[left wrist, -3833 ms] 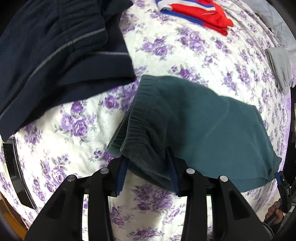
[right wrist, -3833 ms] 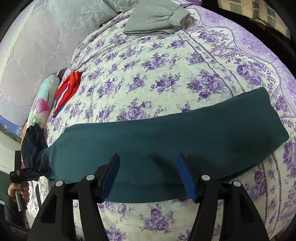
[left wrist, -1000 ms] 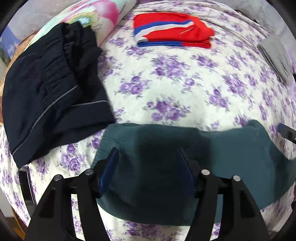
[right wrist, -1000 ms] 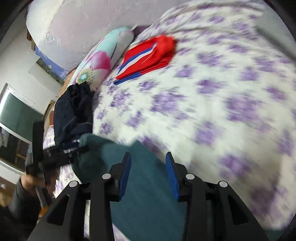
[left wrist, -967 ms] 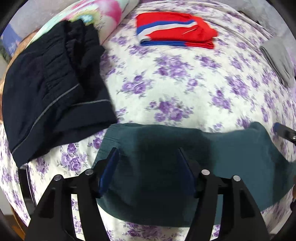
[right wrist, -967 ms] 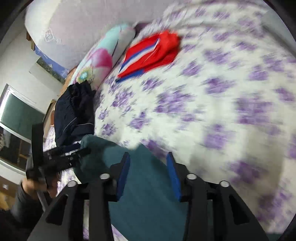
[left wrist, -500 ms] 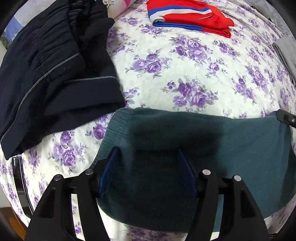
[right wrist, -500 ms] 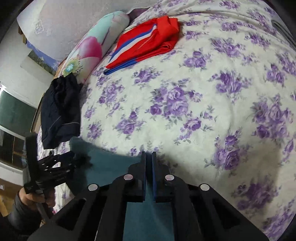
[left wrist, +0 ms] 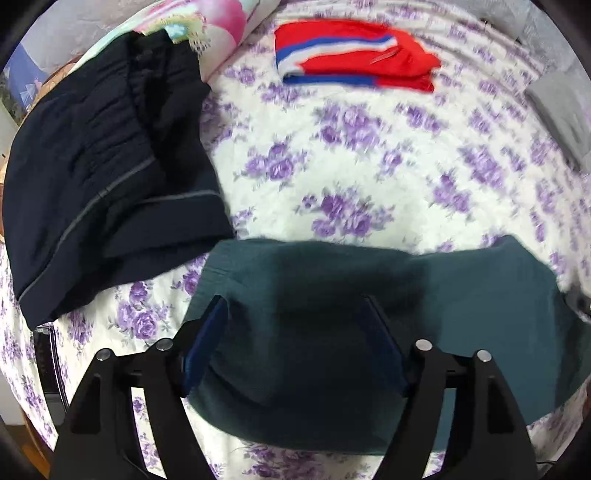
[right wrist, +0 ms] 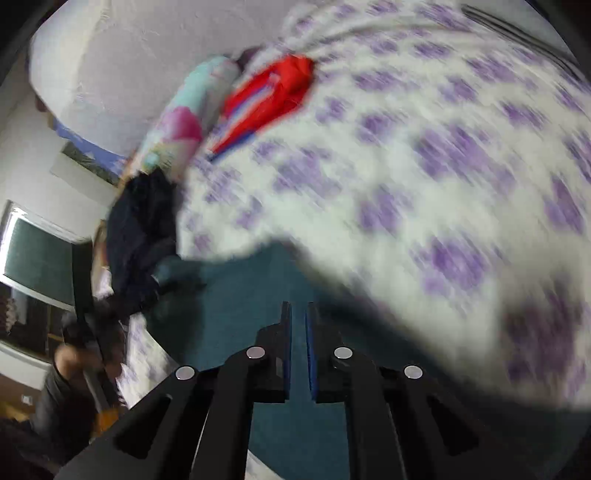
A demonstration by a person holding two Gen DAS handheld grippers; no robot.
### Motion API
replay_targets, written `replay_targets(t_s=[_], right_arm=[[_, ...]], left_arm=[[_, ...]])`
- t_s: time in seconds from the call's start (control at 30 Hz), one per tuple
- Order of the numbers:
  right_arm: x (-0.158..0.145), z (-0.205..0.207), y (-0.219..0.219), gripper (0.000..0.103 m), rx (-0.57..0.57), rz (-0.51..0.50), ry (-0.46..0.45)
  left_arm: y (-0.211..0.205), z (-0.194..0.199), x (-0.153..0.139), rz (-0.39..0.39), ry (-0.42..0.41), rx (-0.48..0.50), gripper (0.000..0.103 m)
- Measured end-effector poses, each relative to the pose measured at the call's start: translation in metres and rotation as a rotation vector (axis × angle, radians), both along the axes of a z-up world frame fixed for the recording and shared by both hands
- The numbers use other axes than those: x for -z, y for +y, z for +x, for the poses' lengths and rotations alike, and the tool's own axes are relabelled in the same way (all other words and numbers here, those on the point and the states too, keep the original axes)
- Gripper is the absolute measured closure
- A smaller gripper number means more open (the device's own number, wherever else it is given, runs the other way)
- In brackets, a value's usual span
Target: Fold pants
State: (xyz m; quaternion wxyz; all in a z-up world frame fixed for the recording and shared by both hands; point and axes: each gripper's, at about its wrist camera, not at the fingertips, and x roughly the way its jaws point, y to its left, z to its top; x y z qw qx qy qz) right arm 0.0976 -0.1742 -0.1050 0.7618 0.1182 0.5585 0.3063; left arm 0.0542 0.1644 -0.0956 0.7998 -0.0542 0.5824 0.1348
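Teal pants [left wrist: 461, 314] flat on purple-flowered bedspread [left wrist: 369, 177], beside grey wall [right wrist: 122, 74].

Left wrist view: pants [left wrist: 369, 332] lie flat on the bed [left wrist: 369, 177], at its near edge, under the left gripper [left wrist: 291, 332]. Dark garment [left wrist: 99, 177] lies to their left, its corner just beside the pants' left end. Folded striped garment [left wrist: 351, 70] sits farther back, well apart. Pillow [left wrist: 221, 22] at back left, behind the dark garment. Another folded garment [left wrist: 561, 107] at far right.
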Motion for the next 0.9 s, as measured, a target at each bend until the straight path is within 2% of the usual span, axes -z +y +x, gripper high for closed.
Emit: replay_targets(t_s=[0.07, 0.1, 0.13, 0.2, 0.23, 0.3, 0.4, 0.47, 0.5, 0.57, 0.6, 0.63, 0.67, 0.7, 0.77, 0.8, 0.83, 0.9], right_arm=[[0.01, -0.01, -0.029, 0.093, 0.062, -0.037, 0.02], [0.017, -0.016, -0.054, 0.087, 0.119, -0.071, 0.028], [0.021, -0.019, -0.071, 0.086, 0.159, -0.098, 0.023], [0.023, -0.024, -0.12, 0.095, 0.223, -0.073, -0.006], [0.021, -0.025, -0.14, 0.095, 0.265, -0.072, -0.019], [0.009, -0.032, -0.189, 0.078, 0.401, -0.09, -0.071], [-0.007, -0.049, -0.242, 0.071, 0.514, -0.024, -0.101], [-0.009, -0.06, -0.251, 0.062, 0.501, -0.007, -0.101], [-0.005, -0.066, -0.249, 0.059, 0.453, 0.005, -0.082], [0.007, -0.074, -0.243, 0.054, 0.384, -0.018, -0.052], [0.017, -0.076, -0.242, 0.055, 0.366, -0.086, -0.022], [0.026, -0.076, -0.247, 0.061, 0.372, -0.119, -0.005], [0.03, -0.077, -0.262, 0.071, 0.391, -0.075, -0.006], [0.031, -0.079, -0.284, 0.076, 0.466, -0.044, -0.008], [0.024, -0.085, -0.325, 0.072, 0.656, -0.088, -0.042], [0.015, -0.094, -0.348, 0.057, 0.779, -0.137, -0.071], [0.008, -0.103, -0.363, 0.051, 0.857, -0.159, -0.088], [-0.004, -0.118, -0.374, 0.049, 0.864, -0.117, -0.119]], left_arm=[[0.001, 0.001, 0.016, 0.047, 0.068, -0.014, 0.03], [0.002, 0.0, 0.021, 0.044, 0.074, -0.015, 0.029], [0.002, -0.001, 0.022, 0.046, 0.063, -0.015, 0.029], [-0.001, 0.001, 0.018, 0.066, 0.076, -0.006, 0.029], [-0.003, 0.002, 0.015, 0.077, 0.077, -0.001, 0.029], [-0.007, 0.003, 0.007, 0.11, 0.073, 0.011, 0.03], [-0.014, -0.002, -0.01, 0.099, 0.036, 0.016, 0.03], [-0.024, -0.007, -0.023, 0.06, -0.001, 0.046, 0.03], [-0.032, -0.009, -0.027, 0.034, -0.019, 0.071, 0.03], [-0.051, -0.012, -0.028, -0.023, -0.042, 0.128, 0.022], [-0.062, -0.01, -0.025, -0.034, -0.038, 0.149, 0.021], [-0.07, -0.006, -0.019, -0.034, -0.024, 0.159, 0.021], [-0.073, -0.004, -0.01, -0.031, 0.004, 0.154, 0.021], [-0.073, -0.006, -0.005, -0.047, 0.029, 0.139, 0.021], [-0.071, -0.013, 0.001, -0.101, 0.053, 0.094, 0.021], [-0.072, -0.016, 0.002, -0.111, 0.053, 0.083, 0.021], [-0.075, -0.019, 0.002, -0.111, 0.051, 0.086, 0.021], [-0.081, -0.023, -0.001, -0.093, 0.043, 0.112, 0.021]])
